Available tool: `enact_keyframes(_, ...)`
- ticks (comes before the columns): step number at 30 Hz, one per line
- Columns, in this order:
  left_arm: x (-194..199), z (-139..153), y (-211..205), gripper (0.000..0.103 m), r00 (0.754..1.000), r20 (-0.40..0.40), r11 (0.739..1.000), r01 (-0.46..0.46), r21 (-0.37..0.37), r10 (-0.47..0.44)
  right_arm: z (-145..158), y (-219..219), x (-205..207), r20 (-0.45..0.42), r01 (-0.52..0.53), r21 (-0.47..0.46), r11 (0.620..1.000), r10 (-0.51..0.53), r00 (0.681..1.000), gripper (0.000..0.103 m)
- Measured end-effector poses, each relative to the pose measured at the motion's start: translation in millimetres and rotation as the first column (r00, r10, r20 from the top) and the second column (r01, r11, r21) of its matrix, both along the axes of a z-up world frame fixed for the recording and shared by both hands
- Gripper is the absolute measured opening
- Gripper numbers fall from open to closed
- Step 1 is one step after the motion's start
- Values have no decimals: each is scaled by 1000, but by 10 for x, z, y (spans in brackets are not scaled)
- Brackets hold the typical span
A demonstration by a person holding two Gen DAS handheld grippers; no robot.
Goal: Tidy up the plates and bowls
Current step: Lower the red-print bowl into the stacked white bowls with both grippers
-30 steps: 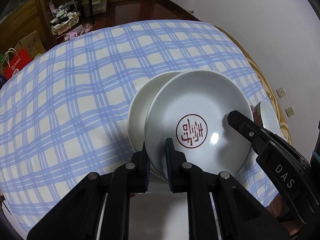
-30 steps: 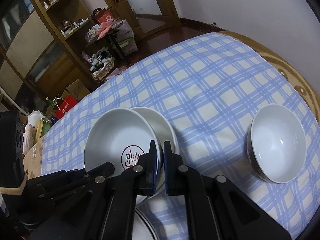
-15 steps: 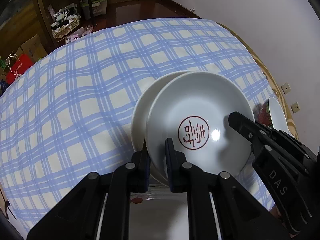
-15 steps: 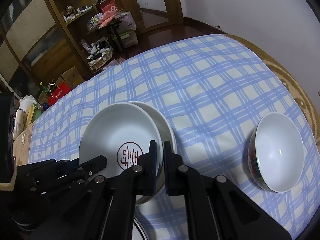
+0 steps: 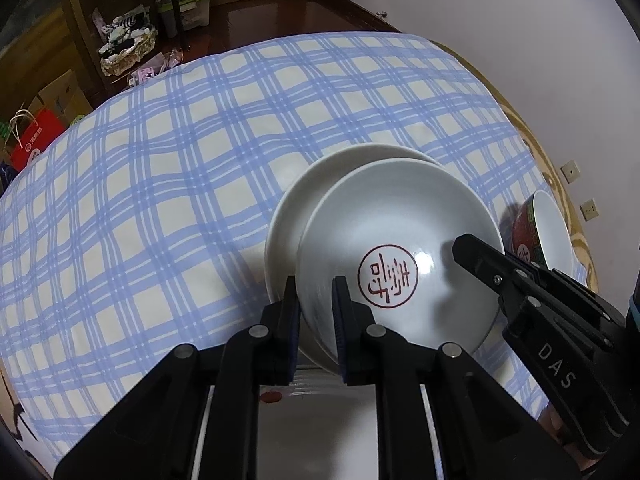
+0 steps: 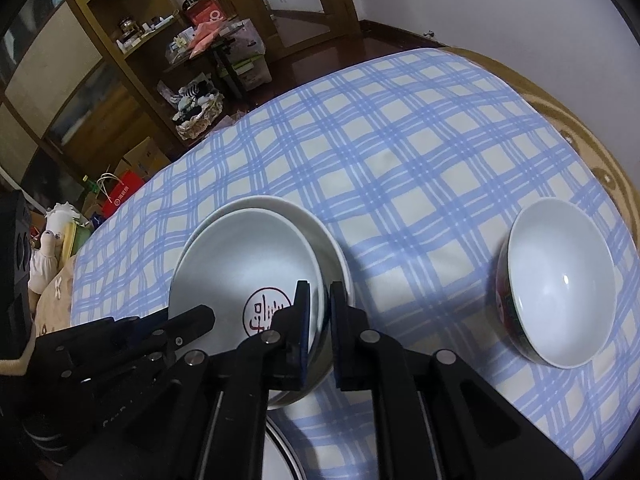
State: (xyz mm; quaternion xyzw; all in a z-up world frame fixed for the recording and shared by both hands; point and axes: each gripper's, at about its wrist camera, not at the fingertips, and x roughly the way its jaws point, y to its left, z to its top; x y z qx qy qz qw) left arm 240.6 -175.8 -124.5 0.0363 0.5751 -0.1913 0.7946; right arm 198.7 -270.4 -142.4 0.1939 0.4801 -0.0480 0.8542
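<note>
A white bowl with a red seal mark (image 5: 400, 248) (image 6: 244, 264) is held tilted between both grippers, over a second white dish (image 5: 296, 208) (image 6: 320, 232) that lies behind it on the checked cloth. My left gripper (image 5: 316, 300) is shut on the bowl's near left rim. My right gripper (image 6: 319, 304) is shut on its right rim, and it also shows in the left wrist view (image 5: 480, 260). A white bowl with a red and green outside (image 6: 560, 284) (image 5: 540, 232) stands apart at the right.
A white plate (image 5: 304, 412) (image 6: 276, 452) lies under the grippers at the near edge. The blue checked tablecloth (image 5: 160, 168) covers a round table by the wall. Shelves, boxes and a red bag (image 6: 120, 192) stand on the floor beyond.
Both grippers have drawn back and up a little with the seal bowl in them. More of the dish behind it shows on the left. The red and green bowl has not moved.
</note>
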Motion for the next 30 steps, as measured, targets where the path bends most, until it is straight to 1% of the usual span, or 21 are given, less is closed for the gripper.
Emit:
enact_keyframes(4,-17,8,-11,16,1000,-4,1000,5,3,-5,1,13,-28,-9,6,-2,1000,-6,1000,11)
enact_keyframes(7,-46,30,-12,16,1000,9,1000,17,1,-17,-10,14,-47,-11,12,0,1000,-12,1000,11)
enact_keyframes(9,-63,42,-13,16,1000,9,1000,26,-2,-26,-27,-10,-52,-14,9,12,1000,-9,1000,11)
enact_keyframes(14,-53,59,24,16,1000,-23,1000,21,-23,-21,-49,-72,-71,-18,19,65,998,-17,1000,11)
enact_keyframes(20,-26,55,61,16,999,-51,999,1,-37,-3,-27,-18,-73,-16,7,41,999,-7,1000,11)
enact_keyframes(27,-19,75,15,17,999,-26,999,44,1,-44,-26,-27,-57,-16,10,53,999,-9,1000,11)
enact_keyframes(30,0,75,10,17,999,-20,999,45,7,-45,-16,-19,-38,-17,-2,42,999,3,1000,11)
